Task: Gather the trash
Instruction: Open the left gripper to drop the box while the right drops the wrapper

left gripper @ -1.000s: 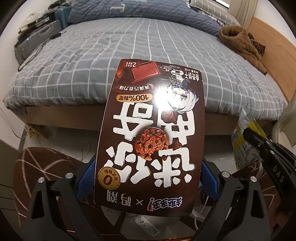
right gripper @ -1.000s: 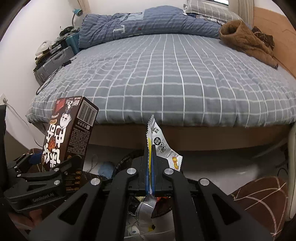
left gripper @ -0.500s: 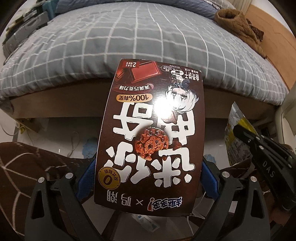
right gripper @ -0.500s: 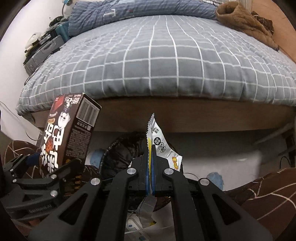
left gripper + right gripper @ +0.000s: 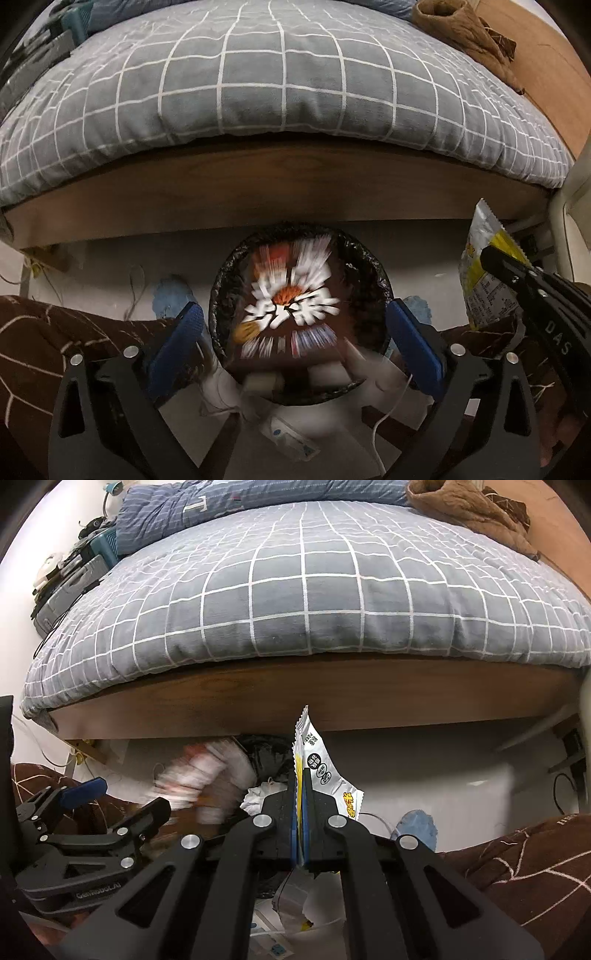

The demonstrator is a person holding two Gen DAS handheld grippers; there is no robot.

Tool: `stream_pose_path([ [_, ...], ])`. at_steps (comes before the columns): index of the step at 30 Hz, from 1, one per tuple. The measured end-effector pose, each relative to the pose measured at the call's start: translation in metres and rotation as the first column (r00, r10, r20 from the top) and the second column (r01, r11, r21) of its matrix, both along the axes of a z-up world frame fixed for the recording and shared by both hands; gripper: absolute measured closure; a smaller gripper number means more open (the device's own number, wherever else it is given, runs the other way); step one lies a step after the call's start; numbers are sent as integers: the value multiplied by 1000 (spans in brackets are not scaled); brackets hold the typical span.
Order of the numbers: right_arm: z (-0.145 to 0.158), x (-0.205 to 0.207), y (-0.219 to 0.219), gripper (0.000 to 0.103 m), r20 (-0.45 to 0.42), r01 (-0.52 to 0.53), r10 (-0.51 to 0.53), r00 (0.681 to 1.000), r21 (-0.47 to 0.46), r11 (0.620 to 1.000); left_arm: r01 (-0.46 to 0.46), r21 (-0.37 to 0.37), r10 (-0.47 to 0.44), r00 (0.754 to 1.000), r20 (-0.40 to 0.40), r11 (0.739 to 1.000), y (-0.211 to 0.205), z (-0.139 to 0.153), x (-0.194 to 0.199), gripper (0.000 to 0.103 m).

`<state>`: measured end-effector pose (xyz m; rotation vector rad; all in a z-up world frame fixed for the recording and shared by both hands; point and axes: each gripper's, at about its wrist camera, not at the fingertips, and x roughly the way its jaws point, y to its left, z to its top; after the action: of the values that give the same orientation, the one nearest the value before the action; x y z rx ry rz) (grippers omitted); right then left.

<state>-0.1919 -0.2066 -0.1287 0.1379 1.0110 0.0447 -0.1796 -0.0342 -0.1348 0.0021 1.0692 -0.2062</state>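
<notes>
- Brown, motion-blurred box (image 5: 290, 314) lies free between the pads of the left claw (image 5: 295, 336), touching neither, over the mouth of the bin (image 5: 221, 291) straight ahead of that claw.
- Left claw: jaws have just been opening and stand wide apart; blue pads (image 5: 177, 332) flank the bin rim.
- Right claw (image 5: 300, 812): jaws together, clamped on the wrapper (image 5: 321, 771), which stands upright above the fingertips.
- Seen from the right claw, the blurred box is ahead and to the left, just beyond the left claw's fingers.
- Grey checked bed (image 5: 314, 587) spans the view beyond both claws; bin sits on the floor below its wooden edge.
</notes>
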Motion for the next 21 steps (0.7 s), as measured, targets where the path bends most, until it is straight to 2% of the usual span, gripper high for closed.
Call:
stream_pose_path([
  [10, -2, 17, 53, 101, -3, -86, 86, 996, 11, 996, -68, 9, 67, 996, 65, 998, 49, 13, 3, 6],
  [15, -13, 30, 71, 101, -30, -96, 96, 995, 14, 995, -104, -10, 104, 993, 61, 995, 66, 12, 3, 6],
  [21, -23, 36, 81, 99, -45, -102, 102, 994, 4, 995, -131, 4, 131, 989, 73, 991, 77, 14, 6, 6],
])
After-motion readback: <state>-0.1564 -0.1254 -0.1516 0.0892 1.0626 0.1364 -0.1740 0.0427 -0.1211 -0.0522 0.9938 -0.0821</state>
